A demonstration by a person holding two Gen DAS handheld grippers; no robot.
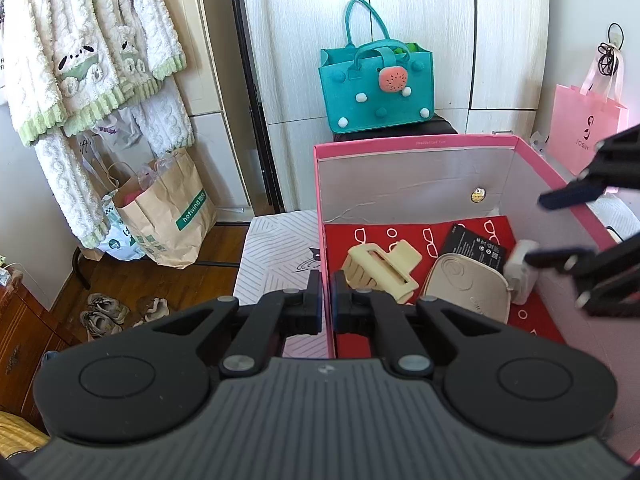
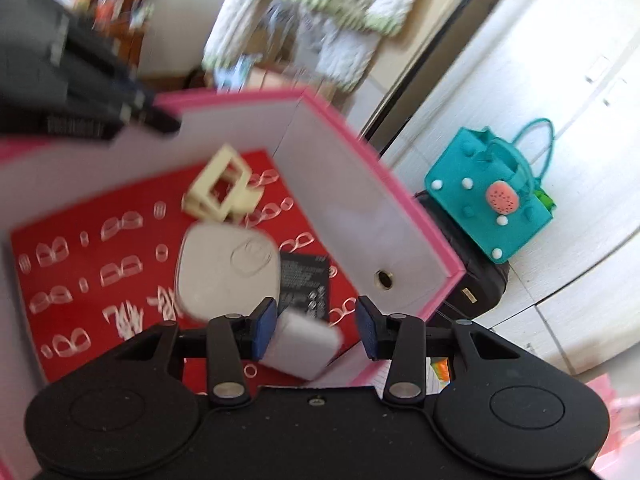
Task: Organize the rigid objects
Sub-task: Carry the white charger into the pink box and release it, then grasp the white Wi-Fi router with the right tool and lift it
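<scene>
A pink box (image 1: 412, 143) with a red patterned floor holds a cream hair claw (image 1: 380, 270), a beige oval case (image 1: 466, 286) and a black battery (image 1: 476, 245). My left gripper (image 1: 327, 300) is shut on the box's left wall (image 1: 322, 240). My right gripper (image 2: 316, 326) is open over the box (image 2: 400, 196), with a white charger block (image 2: 302, 348) between its fingers, touching the left pad; in the left wrist view the gripper (image 1: 556, 228) hovers over that block (image 1: 520, 276). The right wrist view is blurred.
A teal felt bag (image 1: 376, 84) sits on a dark suitcase behind the box. A pink paper bag (image 1: 580, 128) hangs at right. Brown paper bags (image 1: 172, 216), hanging fleece clothes (image 1: 88, 60) and shoes (image 1: 104, 312) are at left. A striped sheet (image 1: 276, 256) lies under the box.
</scene>
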